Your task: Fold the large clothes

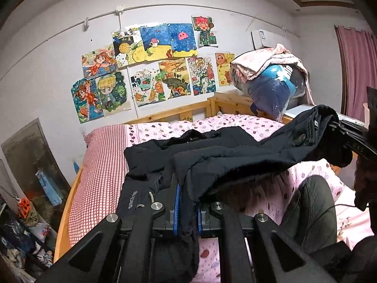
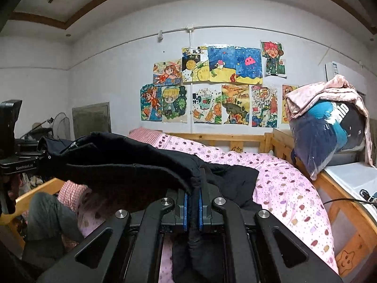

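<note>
A large black jacket (image 1: pixel 235 155) lies partly on the pink dotted duvet (image 1: pixel 235 122), and its near edge is lifted into a taut span between both grippers. My left gripper (image 1: pixel 187 202) is shut on one end of that edge, with black cloth pinched between its blue pads (image 1: pixel 176 210). My right gripper (image 2: pixel 193 202) is shut on the other end. In the right wrist view the jacket (image 2: pixel 132 162) stretches left to the left gripper (image 2: pixel 47 158). The right gripper (image 1: pixel 337 127) shows at the far right of the left wrist view. The rest of the jacket rests on the duvet (image 2: pixel 282 179).
A wooden bed frame (image 2: pixel 223 139) runs along a wall of drawings (image 2: pixel 212 85). A red-checked pillow (image 1: pixel 103 165) lies at the left. A bagged bundle (image 2: pixel 325 129) under a pink blanket sits at the right. A person's grey-trousered leg (image 2: pixel 44 214) is beside the bed. Clutter (image 1: pixel 21 231) fills the floor at left.
</note>
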Motion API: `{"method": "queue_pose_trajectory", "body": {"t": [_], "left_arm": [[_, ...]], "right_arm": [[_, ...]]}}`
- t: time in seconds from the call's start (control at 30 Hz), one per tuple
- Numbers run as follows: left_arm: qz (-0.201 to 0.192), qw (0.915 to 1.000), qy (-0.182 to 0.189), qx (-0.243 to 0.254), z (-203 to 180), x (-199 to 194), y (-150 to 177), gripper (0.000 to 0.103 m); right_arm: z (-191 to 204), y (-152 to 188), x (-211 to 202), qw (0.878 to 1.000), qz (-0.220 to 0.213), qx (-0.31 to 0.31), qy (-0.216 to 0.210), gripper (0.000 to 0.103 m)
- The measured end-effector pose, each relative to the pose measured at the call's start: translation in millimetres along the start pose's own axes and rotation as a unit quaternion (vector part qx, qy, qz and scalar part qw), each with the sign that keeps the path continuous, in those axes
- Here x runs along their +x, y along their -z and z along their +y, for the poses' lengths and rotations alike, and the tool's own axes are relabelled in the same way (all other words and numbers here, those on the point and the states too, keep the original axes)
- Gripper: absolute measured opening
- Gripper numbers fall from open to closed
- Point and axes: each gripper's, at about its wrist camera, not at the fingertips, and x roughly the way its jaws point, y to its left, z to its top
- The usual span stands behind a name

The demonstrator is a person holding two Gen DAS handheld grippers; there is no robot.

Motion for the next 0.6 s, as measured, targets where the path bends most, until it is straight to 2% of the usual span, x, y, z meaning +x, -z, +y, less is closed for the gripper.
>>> {"method": "queue_pose_trajectory", "body": {"t": [0.33, 0.6], "left_arm": [[-0.019, 0.9992, 0.014, -0.032, 18, 32, -37, 0.010], [-0.024, 0.9995, -0.007, -0.020, 32, 72, -73, 0.010]], "right_arm": [[-15, -30, 52, 0.999, -0.021, 0.024, -0.007, 0.006], [-28, -54, 106, 1.000, -0.029, 0.006, 0.004, 0.006]]}}
